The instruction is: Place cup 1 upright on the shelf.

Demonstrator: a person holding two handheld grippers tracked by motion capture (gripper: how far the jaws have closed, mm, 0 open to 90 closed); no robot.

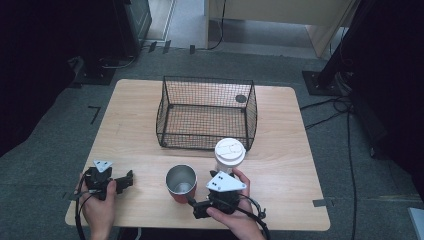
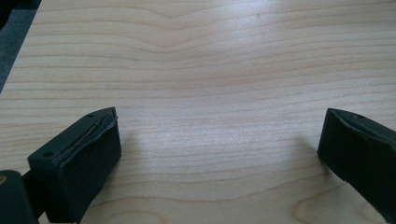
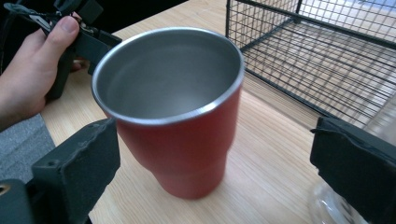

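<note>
A red tumbler (image 1: 181, 184) with a bare steel inside stands upright near the table's front edge. In the right gripper view the tumbler (image 3: 187, 140) sits between the two jaws. My right gripper (image 3: 215, 158) is open: the left pad lies close to the tumbler's side and the right pad stands well off it. From above, the right gripper (image 1: 197, 201) points left at the tumbler. Just behind that hand stands a clear cup (image 1: 229, 154) with a white lid. My left gripper (image 1: 125, 180) rests at the front left, open over bare wood (image 2: 219, 154).
A black wire basket (image 1: 252, 117) stands at the middle back of the wooden table (image 1: 290, 150), with nothing in it. Its mesh wall (image 3: 327, 56) rises close behind the tumbler. The other hand with its gripper (image 3: 74, 37) is at the upper left.
</note>
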